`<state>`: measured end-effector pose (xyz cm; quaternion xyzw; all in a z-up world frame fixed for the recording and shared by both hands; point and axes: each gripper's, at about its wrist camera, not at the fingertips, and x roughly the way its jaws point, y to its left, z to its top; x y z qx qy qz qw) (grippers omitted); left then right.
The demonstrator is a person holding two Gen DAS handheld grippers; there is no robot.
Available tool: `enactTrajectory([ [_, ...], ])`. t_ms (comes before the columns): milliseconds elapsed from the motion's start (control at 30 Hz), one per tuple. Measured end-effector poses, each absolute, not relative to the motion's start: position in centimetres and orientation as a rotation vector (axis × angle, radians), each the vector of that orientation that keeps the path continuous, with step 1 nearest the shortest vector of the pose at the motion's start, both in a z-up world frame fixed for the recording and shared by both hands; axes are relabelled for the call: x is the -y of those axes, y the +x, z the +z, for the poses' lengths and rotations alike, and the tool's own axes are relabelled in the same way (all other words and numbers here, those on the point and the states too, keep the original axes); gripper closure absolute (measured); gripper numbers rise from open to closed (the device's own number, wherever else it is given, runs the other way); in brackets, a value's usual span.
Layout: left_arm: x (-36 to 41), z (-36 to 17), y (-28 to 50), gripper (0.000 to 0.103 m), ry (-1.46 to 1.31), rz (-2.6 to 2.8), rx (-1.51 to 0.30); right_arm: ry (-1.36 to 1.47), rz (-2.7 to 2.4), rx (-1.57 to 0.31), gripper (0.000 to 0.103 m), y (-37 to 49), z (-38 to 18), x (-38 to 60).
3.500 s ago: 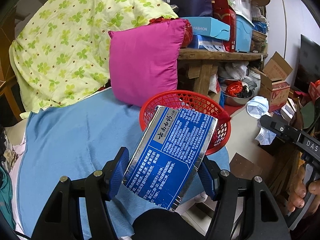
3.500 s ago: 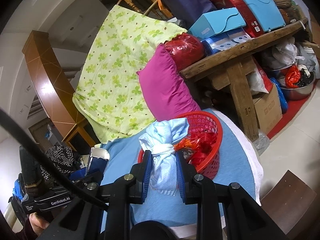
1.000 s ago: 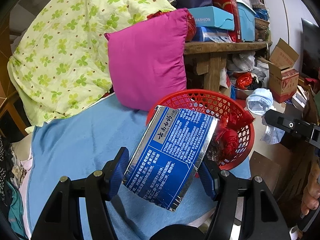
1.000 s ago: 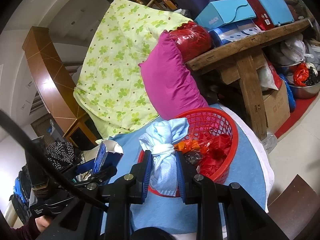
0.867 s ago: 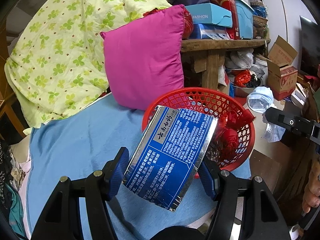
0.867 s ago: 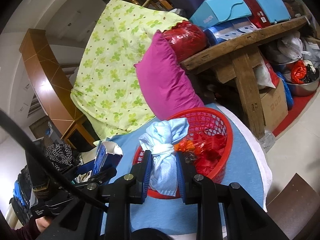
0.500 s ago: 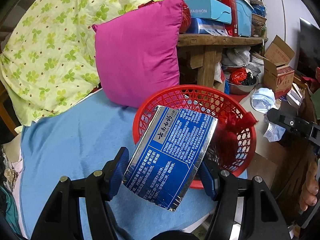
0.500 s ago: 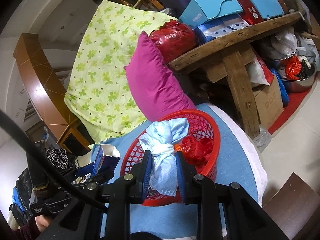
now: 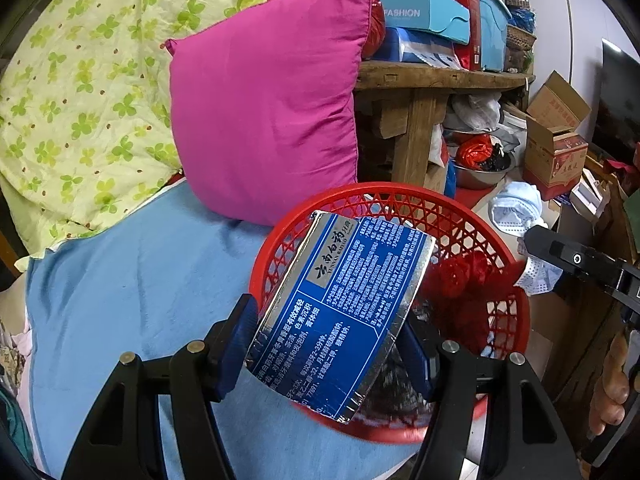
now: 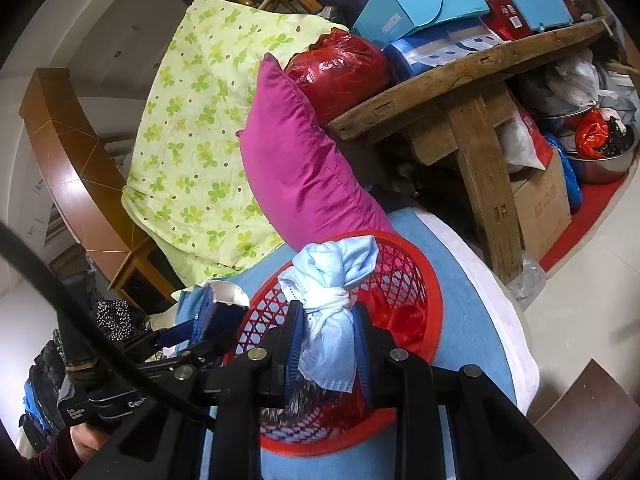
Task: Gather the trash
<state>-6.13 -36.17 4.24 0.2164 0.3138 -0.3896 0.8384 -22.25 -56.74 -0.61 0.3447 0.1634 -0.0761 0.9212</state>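
My left gripper (image 9: 328,344) is shut on a blue and silver toothpaste box (image 9: 340,304) and holds it over the near rim of a red mesh basket (image 9: 404,204). The basket stands on a blue blanket (image 9: 132,280) and holds red wrappers (image 9: 460,280). My right gripper (image 10: 326,344) is shut on a knotted light blue face mask (image 10: 332,308) and holds it above the same basket (image 10: 424,280). The left gripper and its box (image 10: 210,312) show at the left of the right wrist view. The mask (image 9: 516,208) and right gripper show at the right of the left wrist view.
A magenta pillow (image 9: 264,100) leans behind the basket against a green floral quilt (image 9: 80,80). A wooden bench (image 9: 424,80) stacked with boxes stands to the right. Cardboard boxes (image 9: 556,148) and a metal bowl (image 9: 480,168) sit on the floor beyond the blanket's right edge.
Both grippers have moved forward toward the basket, which now looms larger and lies directly under the box and the mask. Both grips are unchanged.
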Motion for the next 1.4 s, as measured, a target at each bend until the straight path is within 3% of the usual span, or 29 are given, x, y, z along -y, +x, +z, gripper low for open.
enactTrajectory([
  [467,39.3,1.9,-2.5,0.034,0.425,-0.9,-0.786,0.819,-0.198,-0.379,0.072,-15.4,-2.7,59.7],
  [533,39.0,1.7,-2.6,0.034,0.417,-0.916,-0.803,0.845,-0.201,-0.393,0.054,-15.3,-3.2,59.9],
  [567,38.8,1.7,-2.7,0.034,0.417,-0.915,-0.804,0.863,-0.198,-0.386,0.036,-15.5,-3.4,59.9],
  [600,38.7,1.7,-3.0,0.034,0.418,-0.914,-0.801,0.871,-0.203,-0.372,0.033,-15.9,-3.5,59.9],
  [1200,32.1,8.6,-13.3,0.029,0.472,-0.787,-0.524,0.633,-0.261,-0.277,0.033,-26.8,3.6,52.9],
  [1300,30.4,9.8,-15.4,0.018,0.48,-0.738,-0.453,0.571,-0.281,-0.294,0.033,-28.2,5.0,50.8],
  [1400,28.5,11.1,-16.8,0.017,0.45,-0.725,-0.429,0.526,-0.292,-0.307,0.033,-29.6,6.1,48.8],
])
